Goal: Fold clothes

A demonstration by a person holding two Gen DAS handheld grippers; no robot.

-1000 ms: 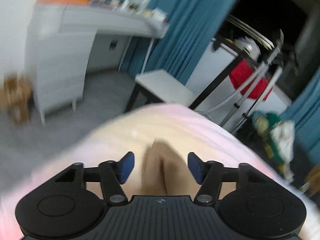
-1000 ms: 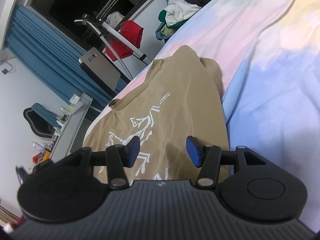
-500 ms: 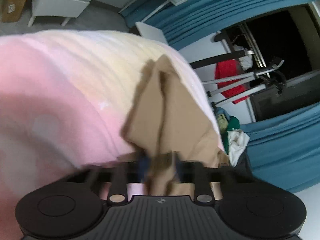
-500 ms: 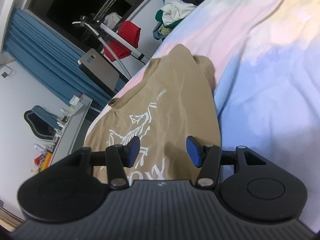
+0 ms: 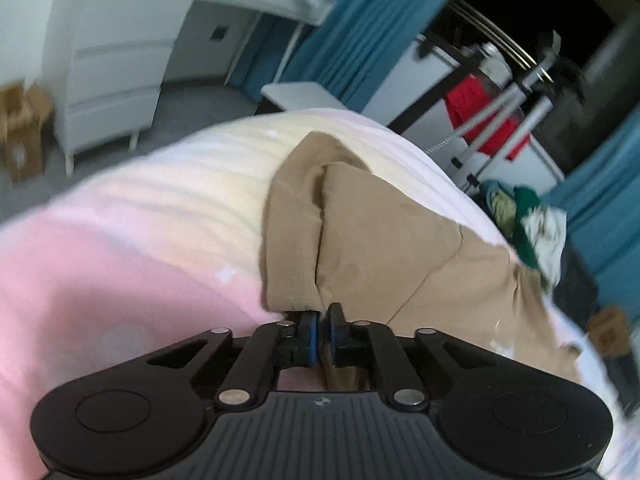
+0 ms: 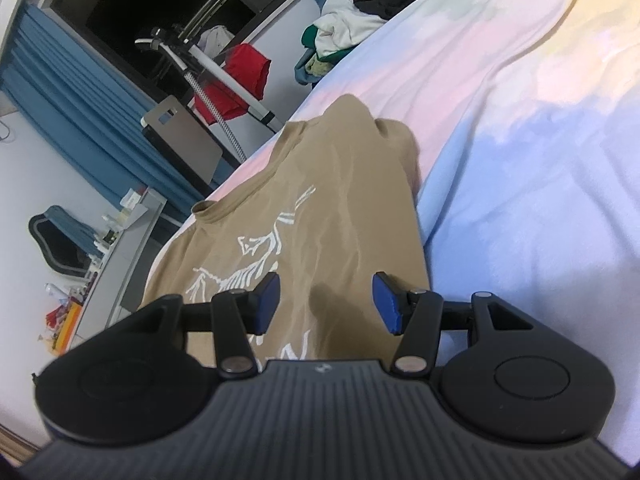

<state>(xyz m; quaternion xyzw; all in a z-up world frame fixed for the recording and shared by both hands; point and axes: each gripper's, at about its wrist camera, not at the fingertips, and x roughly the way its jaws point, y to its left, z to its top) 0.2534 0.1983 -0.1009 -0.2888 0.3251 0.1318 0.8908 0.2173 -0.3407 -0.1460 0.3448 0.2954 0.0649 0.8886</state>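
Note:
A tan T-shirt (image 6: 320, 208) with a white print lies on a pastel bed cover (image 6: 520, 140). In the left wrist view the same tan T-shirt (image 5: 380, 240) shows a folded sleeve or edge, and my left gripper (image 5: 320, 334) is shut on a hem of it, the blue pads pinching the cloth. My right gripper (image 6: 326, 304) hovers open just above the shirt's lower part, its blue pads wide apart with nothing between them.
The pink and cream bed cover (image 5: 120, 260) fills the near field. Beyond the bed stand a white dresser (image 5: 112, 72), a steamer stand with a red garment (image 6: 236, 76), blue curtains (image 6: 80, 96) and a pile of clothes (image 6: 344, 36).
My left gripper went from open over the bed to shut on the shirt's hem, and its view swung about. The right gripper stayed open, drifting slightly over the shirt.

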